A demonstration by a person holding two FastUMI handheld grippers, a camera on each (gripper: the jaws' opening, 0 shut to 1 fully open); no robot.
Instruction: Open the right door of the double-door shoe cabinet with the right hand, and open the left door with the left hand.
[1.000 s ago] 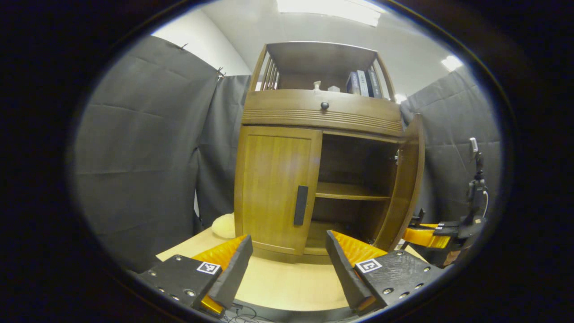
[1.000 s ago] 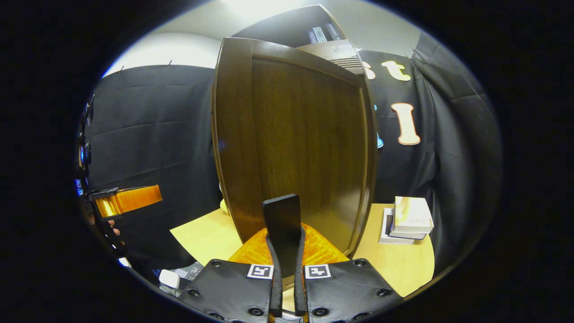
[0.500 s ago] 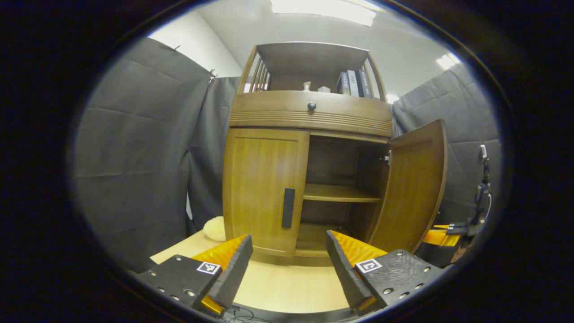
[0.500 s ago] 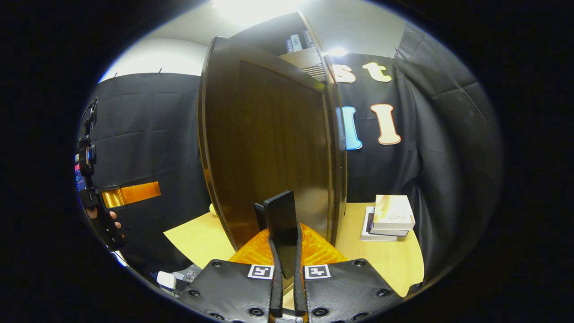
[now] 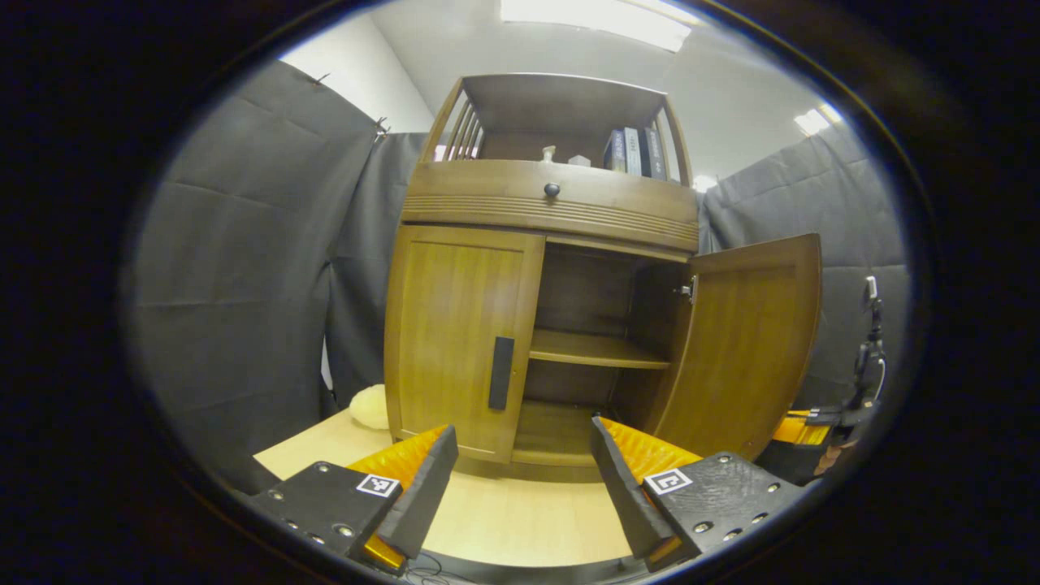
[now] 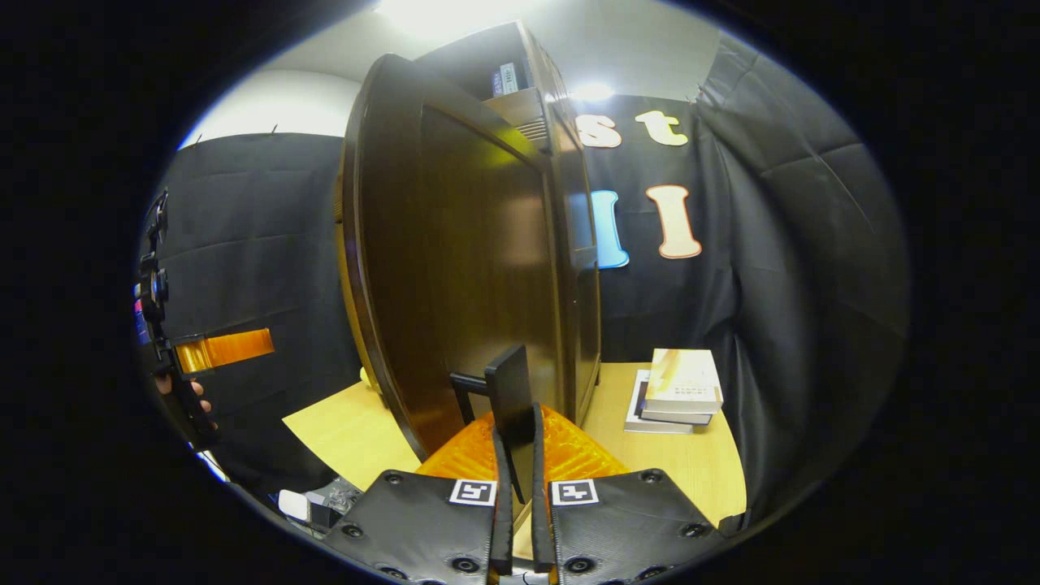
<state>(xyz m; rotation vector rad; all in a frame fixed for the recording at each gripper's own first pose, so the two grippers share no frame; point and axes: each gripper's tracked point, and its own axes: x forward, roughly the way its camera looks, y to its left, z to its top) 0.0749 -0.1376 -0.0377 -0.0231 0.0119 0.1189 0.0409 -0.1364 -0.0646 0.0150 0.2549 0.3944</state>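
The wooden shoe cabinet [image 5: 552, 203] stands on a light table. Its left door [image 5: 459, 341] is closed, with a dark vertical handle [image 5: 500, 373]. The right door [image 5: 743, 341] is swung wide, baring an inner shelf [image 5: 597, 351]. My left gripper [image 5: 520, 471] is open, a short way in front of the cabinet and below the left door's handle. In the right gripper view the right door [image 6: 463, 268] stands close up, and my right gripper [image 6: 517, 455] is shut on its dark handle [image 6: 513, 398]. The left gripper [image 6: 219, 349] shows far left there, held by a hand.
A stack of books [image 6: 678, 390] lies on the table [image 6: 699, 471] right of the cabinet. A pale round object [image 5: 370, 406] sits at the cabinet's left foot. Books [image 5: 632, 151] stand on the top shelf, above a drawer with a knob [image 5: 552, 189]. Black cloth walls surround the booth.
The right door has swung further open, pulled by my right gripper on its handle. My left gripper's view has shifted rightward, so the cabinet sits more to the left.
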